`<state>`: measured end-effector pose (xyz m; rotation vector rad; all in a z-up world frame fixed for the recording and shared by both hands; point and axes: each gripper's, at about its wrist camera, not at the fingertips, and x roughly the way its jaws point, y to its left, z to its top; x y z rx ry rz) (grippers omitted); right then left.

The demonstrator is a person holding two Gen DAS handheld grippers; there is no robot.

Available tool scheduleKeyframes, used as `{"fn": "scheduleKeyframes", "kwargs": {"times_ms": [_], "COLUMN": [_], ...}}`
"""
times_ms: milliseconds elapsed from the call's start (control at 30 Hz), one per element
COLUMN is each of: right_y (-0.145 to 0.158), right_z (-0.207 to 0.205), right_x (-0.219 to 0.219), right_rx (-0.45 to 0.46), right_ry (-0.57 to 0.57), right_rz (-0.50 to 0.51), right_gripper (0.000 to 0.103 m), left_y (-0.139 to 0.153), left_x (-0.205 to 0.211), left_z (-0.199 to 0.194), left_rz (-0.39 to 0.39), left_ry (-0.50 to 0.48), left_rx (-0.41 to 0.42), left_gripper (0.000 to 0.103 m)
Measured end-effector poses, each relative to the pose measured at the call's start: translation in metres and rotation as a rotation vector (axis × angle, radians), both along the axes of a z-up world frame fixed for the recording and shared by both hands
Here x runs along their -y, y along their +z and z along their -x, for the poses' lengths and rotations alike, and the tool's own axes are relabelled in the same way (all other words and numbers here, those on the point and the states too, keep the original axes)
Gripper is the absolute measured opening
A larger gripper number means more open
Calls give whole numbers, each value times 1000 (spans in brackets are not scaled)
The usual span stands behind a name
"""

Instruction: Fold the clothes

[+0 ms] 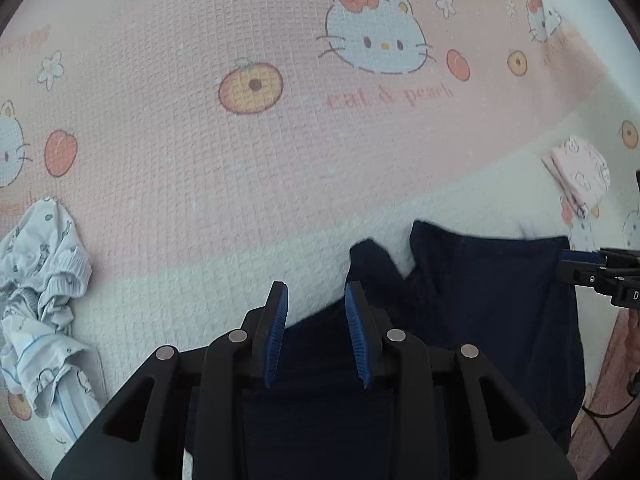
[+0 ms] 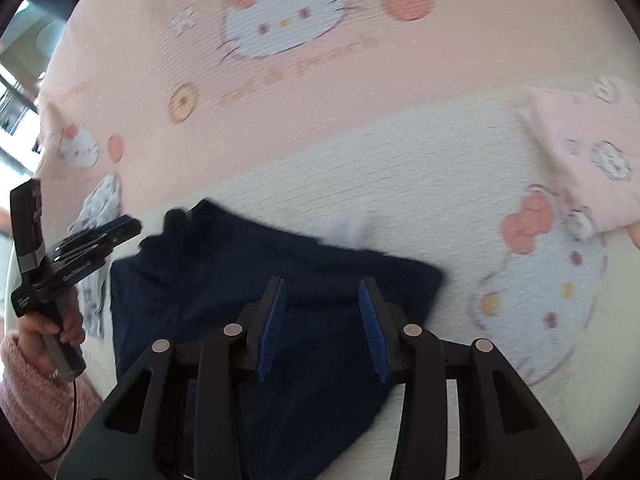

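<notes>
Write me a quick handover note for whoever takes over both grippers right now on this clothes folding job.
Left gripper: open, nothing between its pads, hovering over the left edge of the navy garment.
Right gripper: open, empty, above the same navy garment.
The navy garment lies on the cartoon-cat blanket, partly folded, top edge still rumpled.
A folded pink piece sits to the right: looks done.
A crumpled light blue printed garment lies to the left: not folded yet.
Left: finish the navy one, then fold the blue one.
</notes>
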<state>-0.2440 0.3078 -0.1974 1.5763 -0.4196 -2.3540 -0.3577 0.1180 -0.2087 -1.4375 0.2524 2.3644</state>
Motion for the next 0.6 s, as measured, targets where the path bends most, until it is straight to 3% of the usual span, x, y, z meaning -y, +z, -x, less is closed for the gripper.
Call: {"fn": "scheduleKeyframes", "kwargs": {"times_ms": [100, 233, 300, 467, 600], "right_y": [2, 1, -6, -24, -8], "right_z": [3, 16, 29, 66, 66], "right_x": [54, 115, 145, 135, 88], "right_rx": [0, -25, -22, 22, 39], "right_ry": [167, 303, 354, 268, 106], "right_rz": [2, 16, -9, 27, 106], "right_gripper": [40, 40, 39, 36, 37], "left_y": [-12, -22, -31, -36, -31], "left_x": [17, 33, 40, 61, 85], "left_z": [-10, -22, -23, -10, 8], "left_rz": [6, -30, 20, 101, 71], "left_ry": [19, 29, 35, 105, 269], "left_rx": [44, 72, 68, 11, 13], "left_gripper": [32, 32, 32, 32, 32]}}
